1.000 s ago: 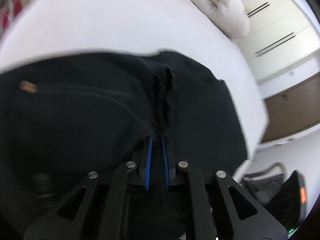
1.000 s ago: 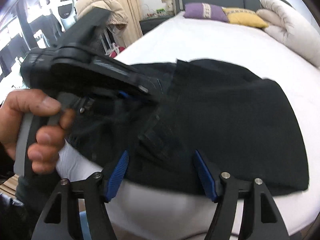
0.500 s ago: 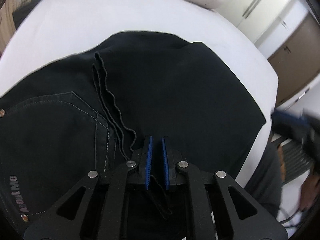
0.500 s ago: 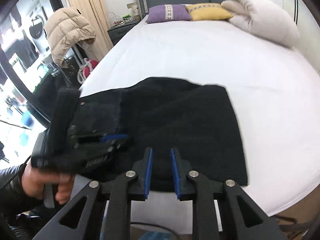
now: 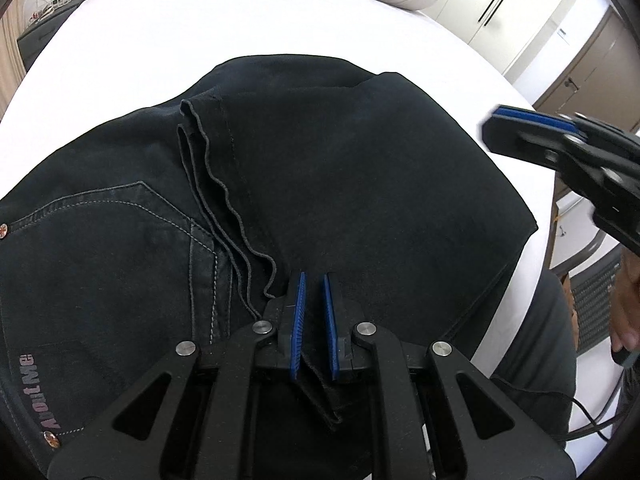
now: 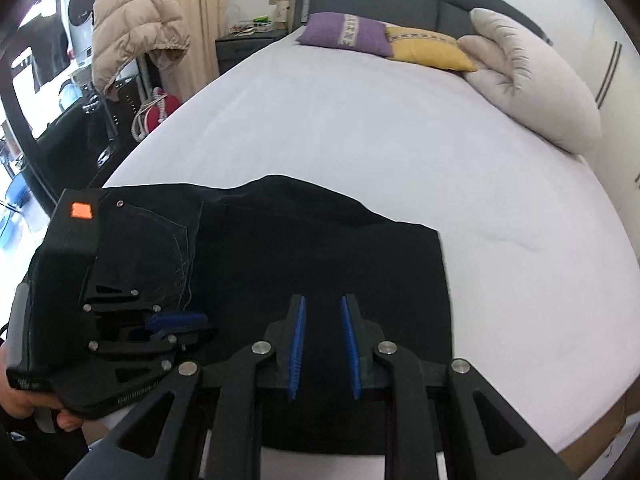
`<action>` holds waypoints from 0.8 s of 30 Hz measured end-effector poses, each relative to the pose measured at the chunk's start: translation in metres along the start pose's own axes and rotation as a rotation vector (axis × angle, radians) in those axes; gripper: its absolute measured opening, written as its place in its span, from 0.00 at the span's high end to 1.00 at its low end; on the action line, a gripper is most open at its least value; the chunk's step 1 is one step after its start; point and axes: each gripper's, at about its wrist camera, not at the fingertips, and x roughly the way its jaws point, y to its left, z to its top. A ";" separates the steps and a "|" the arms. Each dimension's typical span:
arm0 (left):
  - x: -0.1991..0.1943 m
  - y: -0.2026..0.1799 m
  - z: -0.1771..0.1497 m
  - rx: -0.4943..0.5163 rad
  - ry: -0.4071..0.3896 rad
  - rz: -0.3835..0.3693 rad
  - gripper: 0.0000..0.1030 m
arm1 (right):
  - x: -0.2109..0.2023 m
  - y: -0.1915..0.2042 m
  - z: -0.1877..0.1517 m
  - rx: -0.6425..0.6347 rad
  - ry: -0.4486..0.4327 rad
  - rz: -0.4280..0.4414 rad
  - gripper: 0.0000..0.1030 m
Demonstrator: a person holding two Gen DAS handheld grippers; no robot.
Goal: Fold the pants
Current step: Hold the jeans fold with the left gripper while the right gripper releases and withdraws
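Black pants (image 5: 340,184) lie folded on the white bed (image 5: 200,32), leg hems (image 5: 224,200) laid over the seat and back pocket (image 5: 104,248). My left gripper (image 5: 314,292) is shut on the near hem edge of the pants, cloth pinched between its blue pads. In the right wrist view the pants (image 6: 312,252) form a flat dark rectangle near the bed's front edge. My right gripper (image 6: 322,320) hovers above them, jaws narrowly apart and empty. The left gripper (image 6: 176,320) shows at the left of that view.
Purple pillow (image 6: 346,34), yellow pillow (image 6: 428,46) and a pale folded duvet (image 6: 532,76) sit at the bed's head. A beige jacket (image 6: 136,24) hangs at the left. Wardrobe doors (image 5: 520,12) stand to the right. The bed's front edge (image 6: 580,436) is close.
My left gripper has laid the hem down on the pants and stays shut on it. My right gripper closed from wide open, then parted slightly, and lifted back above the pants.
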 end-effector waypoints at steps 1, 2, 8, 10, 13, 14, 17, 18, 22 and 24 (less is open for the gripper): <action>0.002 0.002 -0.002 0.006 0.000 0.004 0.91 | 0.006 0.000 0.002 0.000 0.006 0.013 0.81; 0.001 0.003 -0.003 0.011 0.000 0.006 0.91 | 0.013 -0.002 0.005 0.005 0.010 0.044 0.83; 0.009 -0.001 -0.005 0.009 0.000 -0.004 0.91 | 0.051 -0.009 0.017 0.086 0.047 0.204 0.86; 0.009 0.000 -0.005 0.009 0.000 -0.006 0.91 | 0.068 -0.012 0.019 0.114 0.065 0.248 0.86; 0.011 0.002 -0.005 0.004 0.002 -0.013 0.91 | 0.107 -0.025 0.013 0.175 0.135 0.280 0.99; 0.012 0.003 -0.005 -0.001 0.003 -0.017 0.91 | 0.115 -0.031 0.012 0.201 0.137 0.294 1.00; 0.013 0.006 -0.005 -0.015 0.003 -0.034 0.91 | 0.123 -0.067 0.009 0.337 0.125 0.387 1.00; 0.013 0.006 -0.005 -0.016 0.003 -0.035 0.91 | 0.122 -0.085 0.007 0.399 0.111 0.354 1.00; 0.015 0.009 -0.006 -0.022 -0.001 -0.042 0.91 | 0.108 -0.129 0.000 0.570 0.085 0.328 1.00; 0.015 0.012 -0.005 -0.028 -0.002 -0.048 0.91 | 0.097 -0.127 -0.001 0.546 0.062 0.395 0.96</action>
